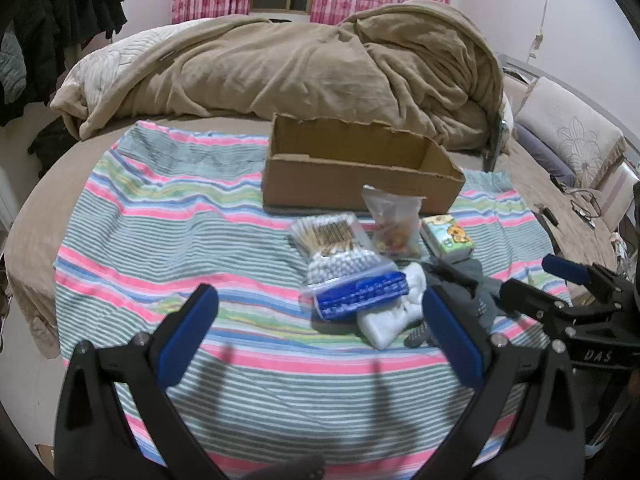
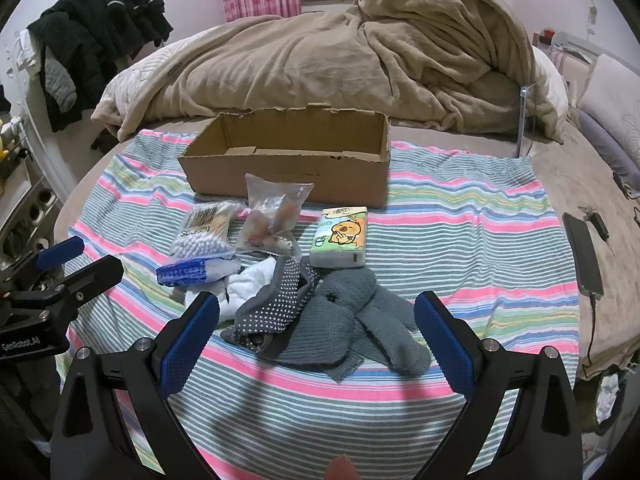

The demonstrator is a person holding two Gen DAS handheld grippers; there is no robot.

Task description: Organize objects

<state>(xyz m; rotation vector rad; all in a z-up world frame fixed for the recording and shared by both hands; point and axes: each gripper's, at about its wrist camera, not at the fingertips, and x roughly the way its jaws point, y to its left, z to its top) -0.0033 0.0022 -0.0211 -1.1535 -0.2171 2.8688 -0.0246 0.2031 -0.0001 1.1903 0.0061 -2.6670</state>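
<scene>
An open cardboard box (image 1: 352, 176) (image 2: 288, 172) stands on a striped cloth (image 1: 160, 248) (image 2: 460, 240) on the bed. In front of it lie a bag of cotton swabs (image 1: 336, 252) (image 2: 204, 236), a clear bag of small items (image 1: 394, 220) (image 2: 272, 216), a tissue pack (image 1: 448, 238) (image 2: 342, 238), a white sock (image 1: 394, 316) (image 2: 244, 284), a dotted grey sock (image 2: 276, 308) and grey knit gloves (image 2: 360, 332) (image 1: 480, 292). My left gripper (image 1: 316, 308) is open and empty, just short of the swab bag. My right gripper (image 2: 316, 312) is open and empty over the socks and gloves.
A rumpled tan blanket (image 1: 320, 68) (image 2: 360, 56) lies behind the box. A phone (image 2: 582, 252) with cables lies right of the cloth. Dark clothes (image 2: 100, 28) hang at the left. Pillows (image 1: 568, 132) sit at the right.
</scene>
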